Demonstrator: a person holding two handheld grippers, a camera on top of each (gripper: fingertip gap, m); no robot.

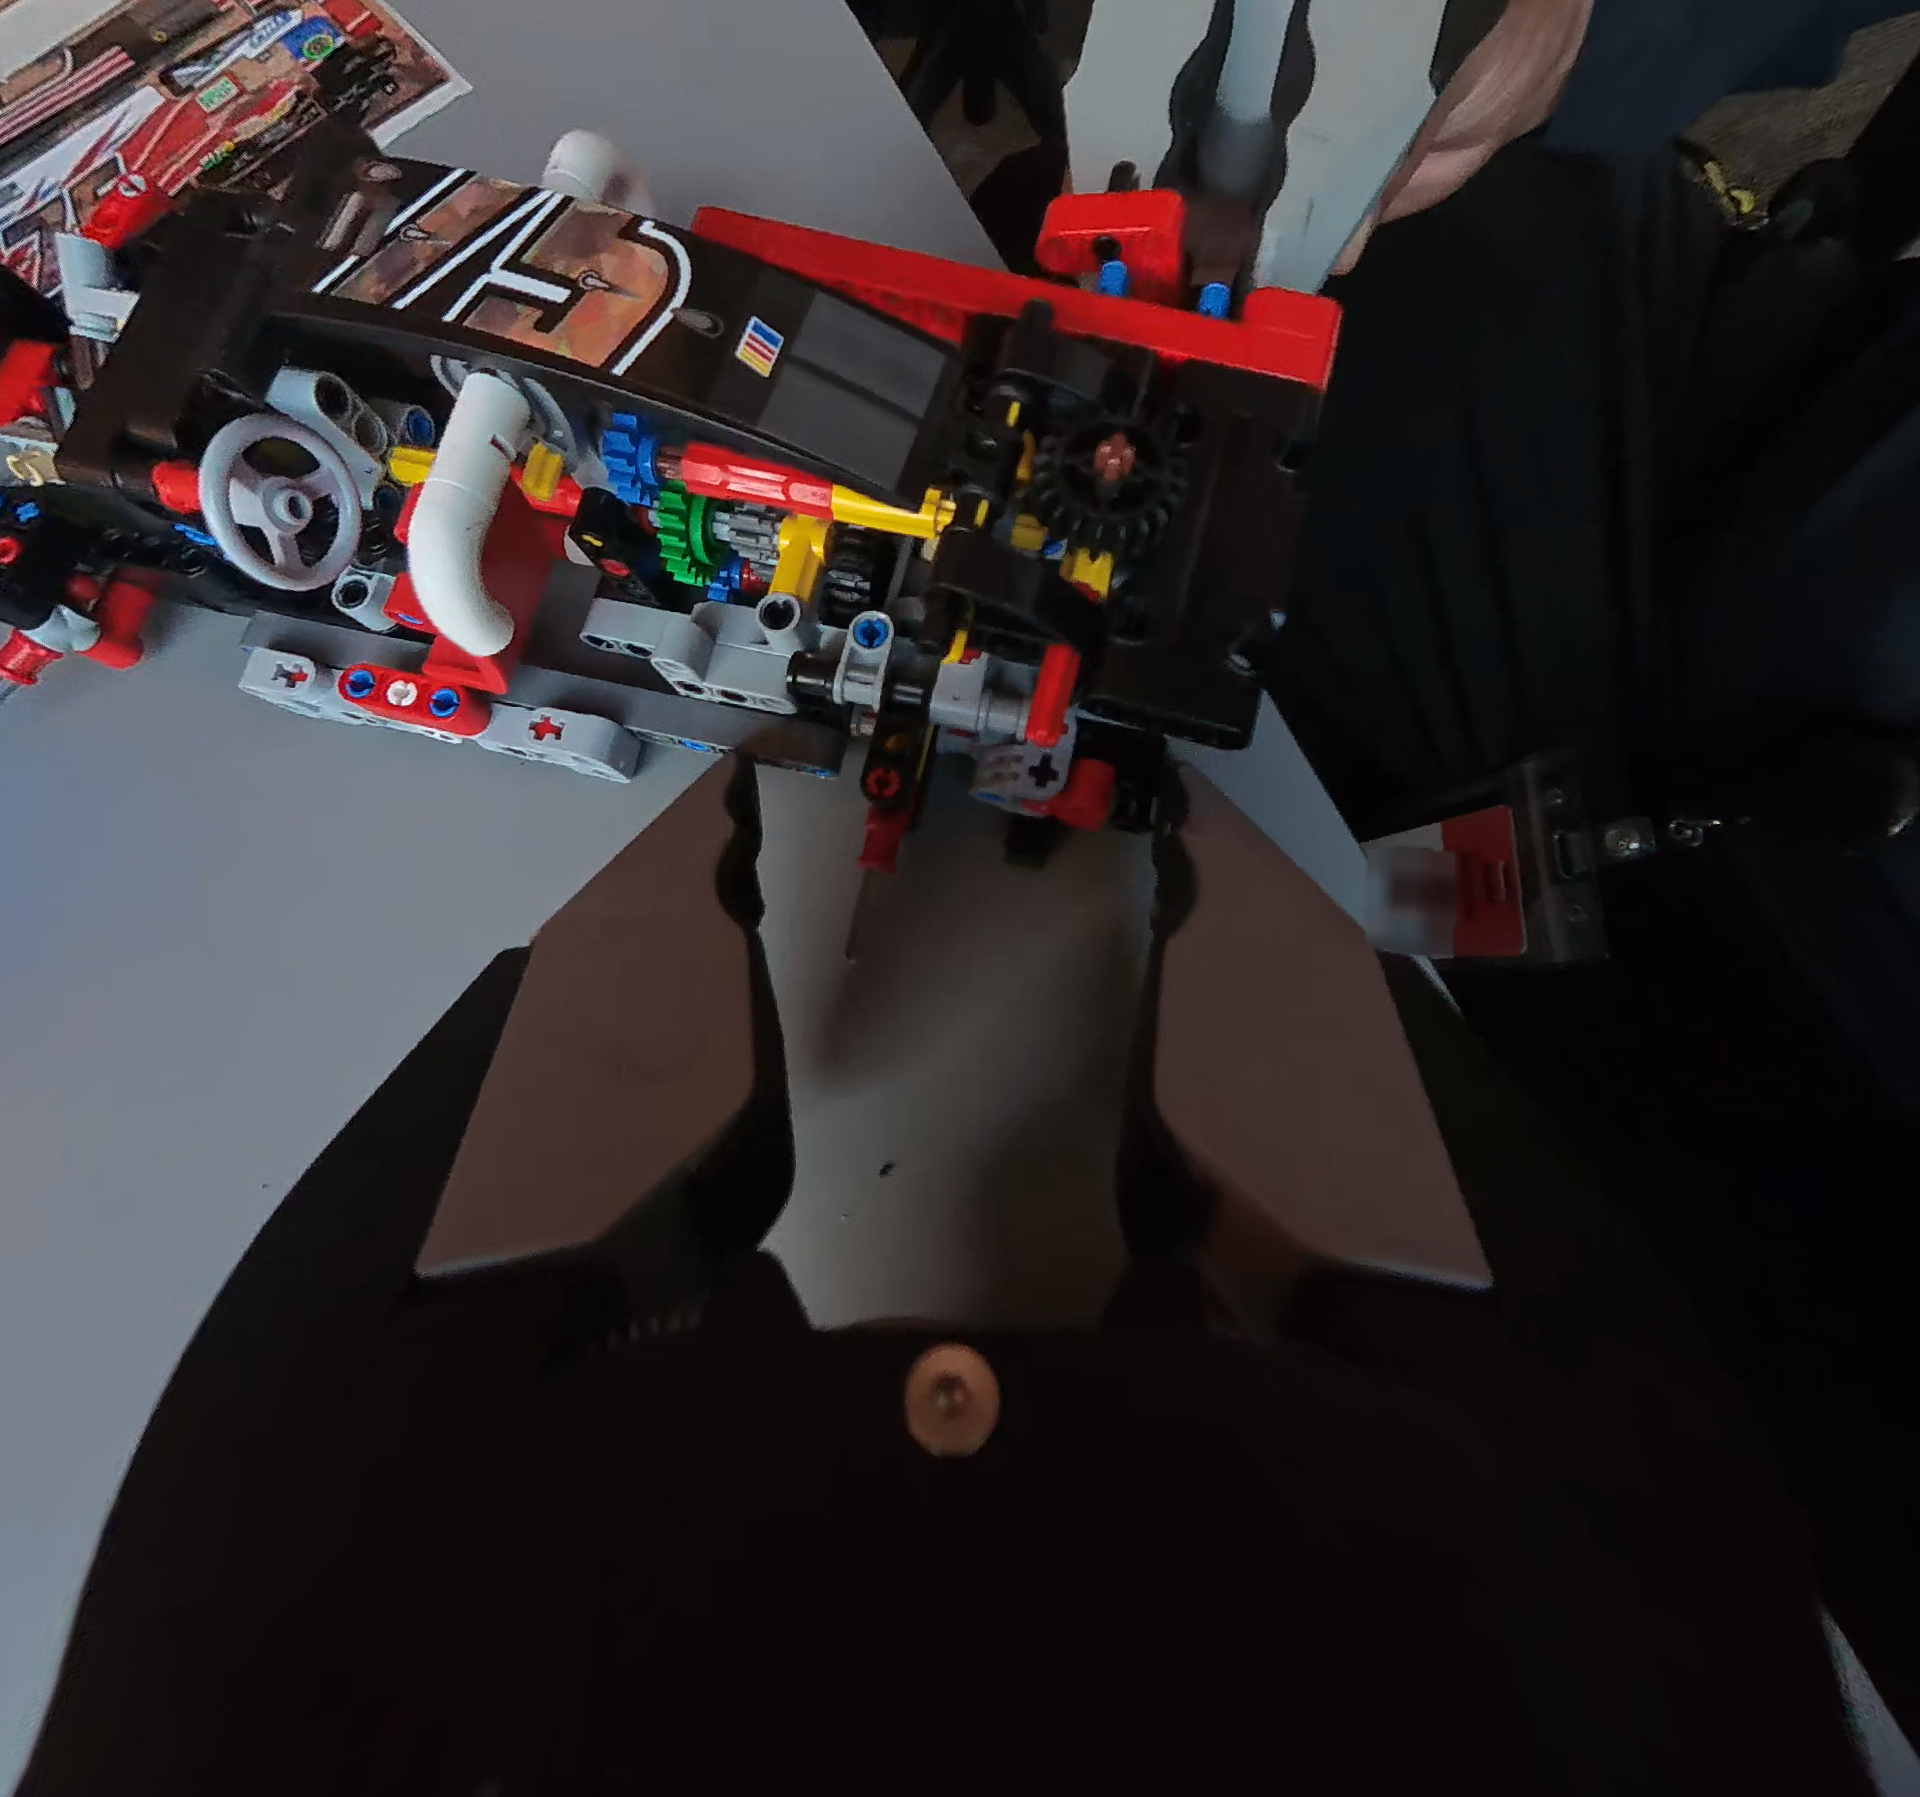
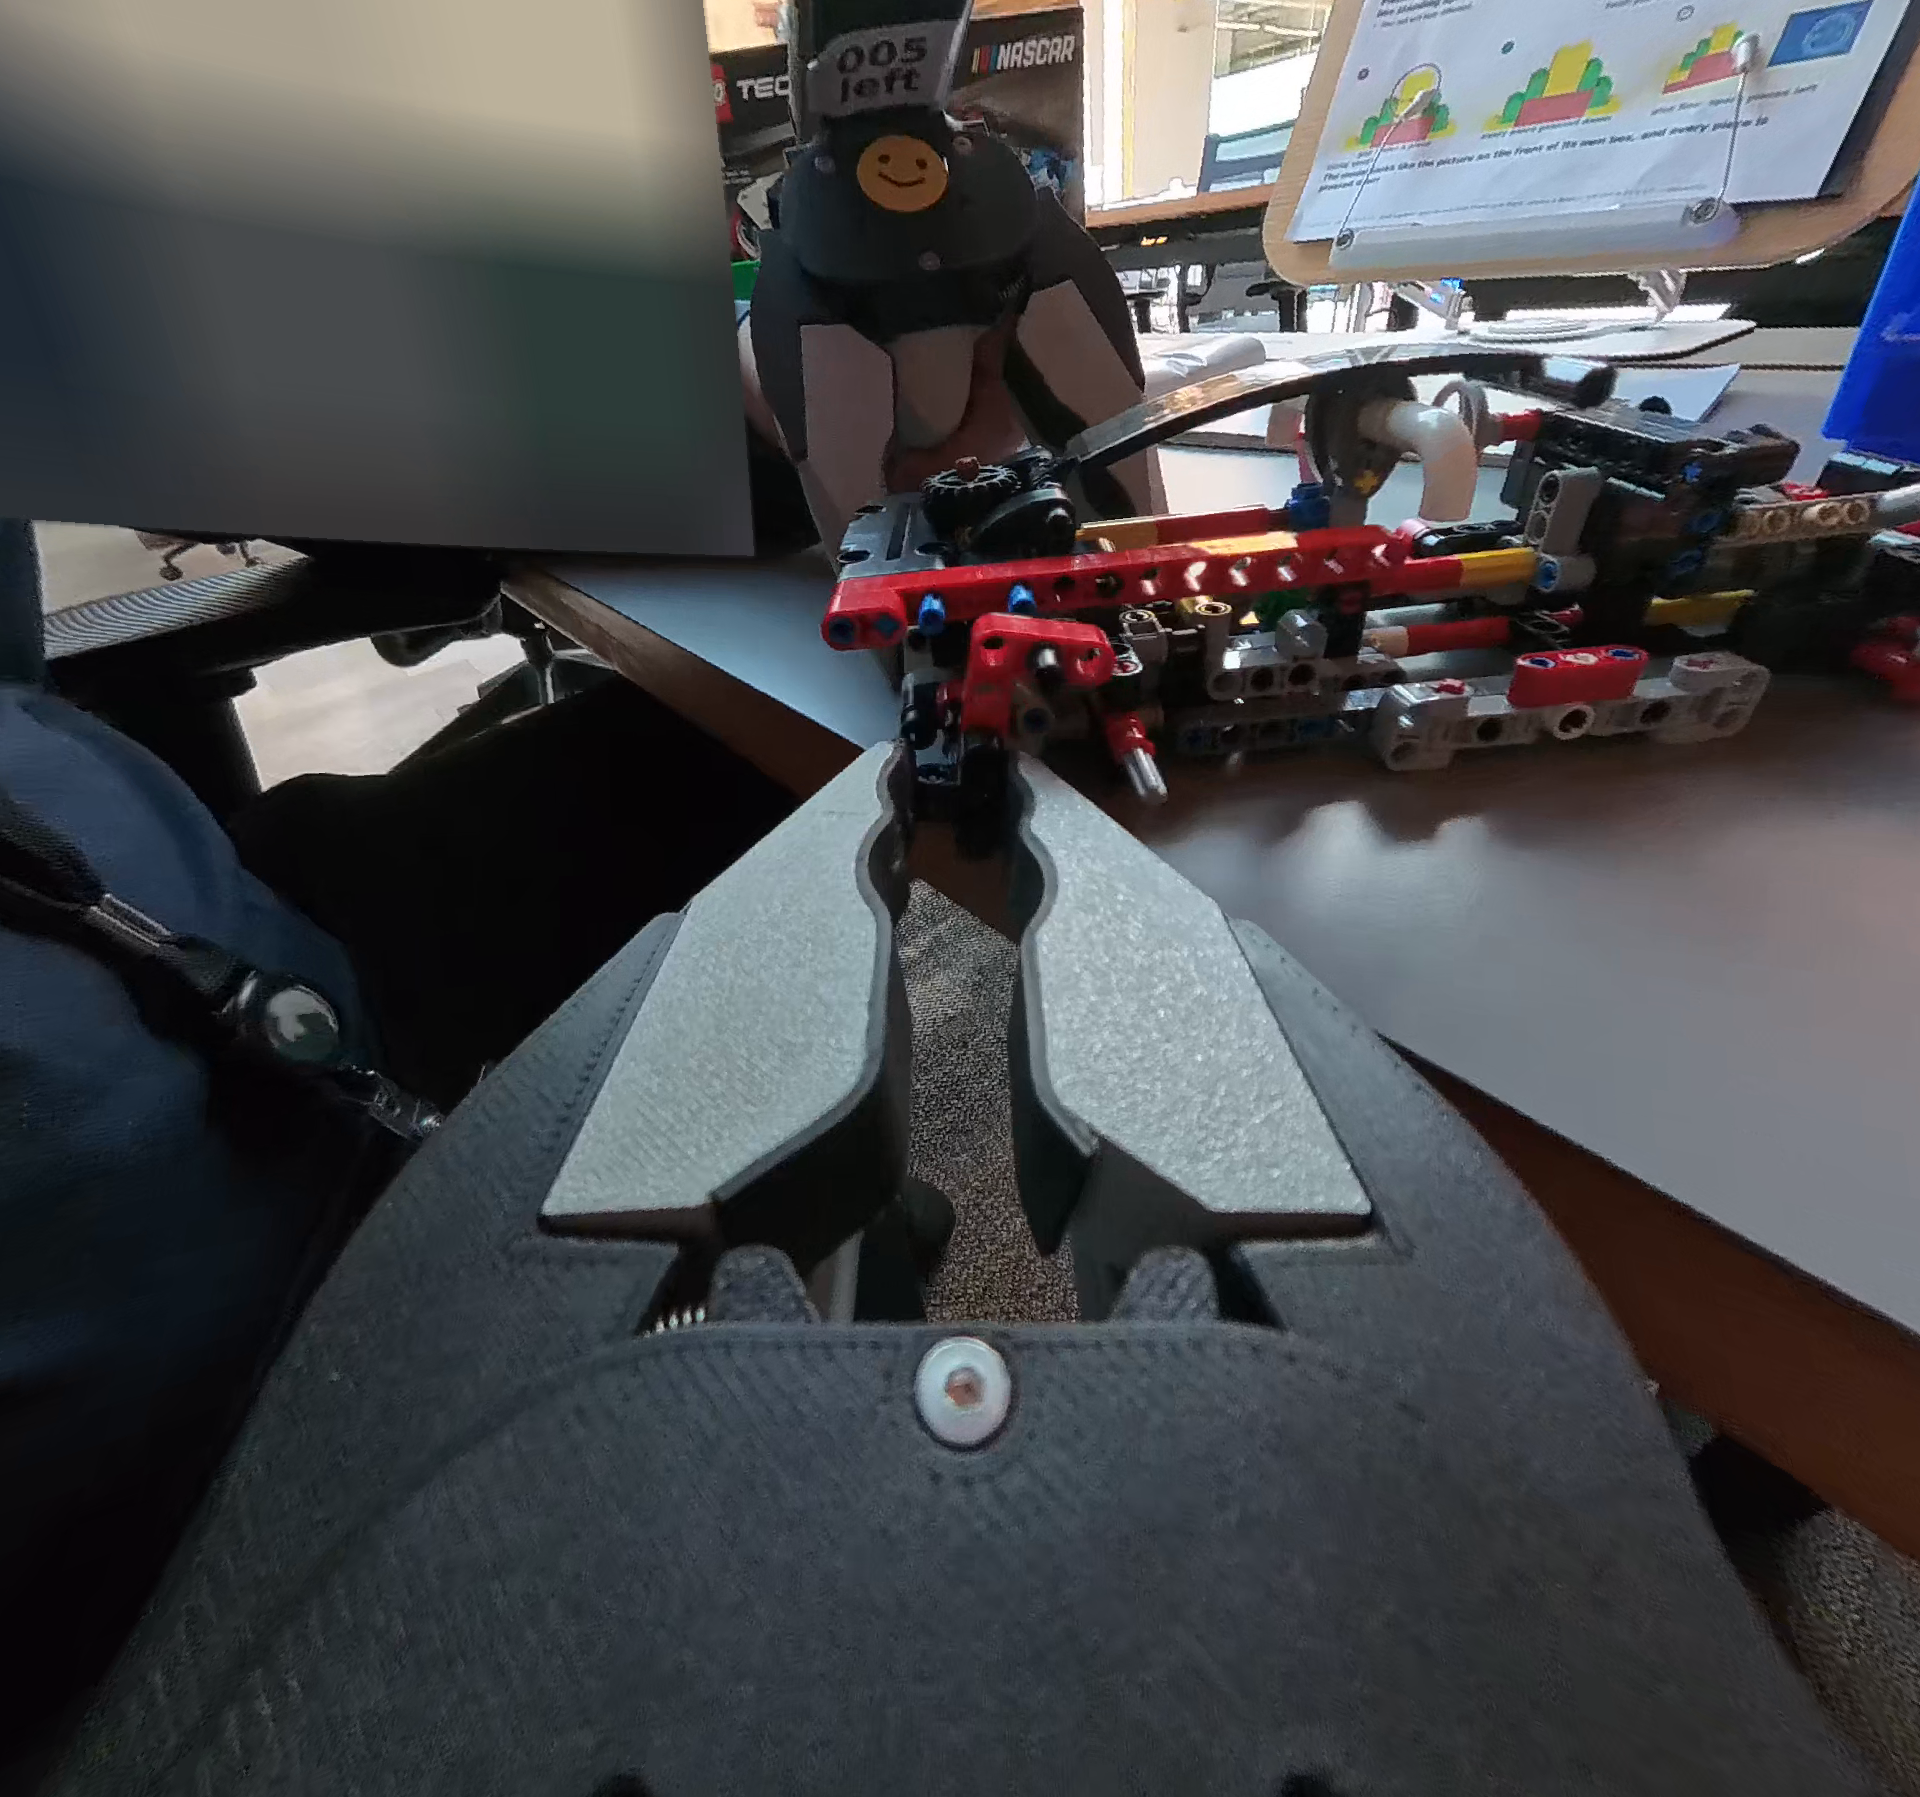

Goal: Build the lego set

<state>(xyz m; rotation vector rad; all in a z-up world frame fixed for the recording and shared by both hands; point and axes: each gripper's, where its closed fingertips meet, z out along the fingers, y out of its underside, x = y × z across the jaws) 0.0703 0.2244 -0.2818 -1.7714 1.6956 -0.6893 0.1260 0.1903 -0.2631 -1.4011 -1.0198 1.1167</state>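
Right, I see the grey table [image 1: 208,1020] carrying a brick-built car chassis [image 1: 727,500] near its corner. My left gripper [image 1: 956,812] stands wide at the chassis's near side, pads off it. My right gripper [image 2: 951,791] is narrow, clamped on a small black-and-red piece [image 2: 997,698] at the rear end.

Two close wrist views from opposite sides of the same brick car model [image 1: 665,459] at the table corner [image 2: 675,604].
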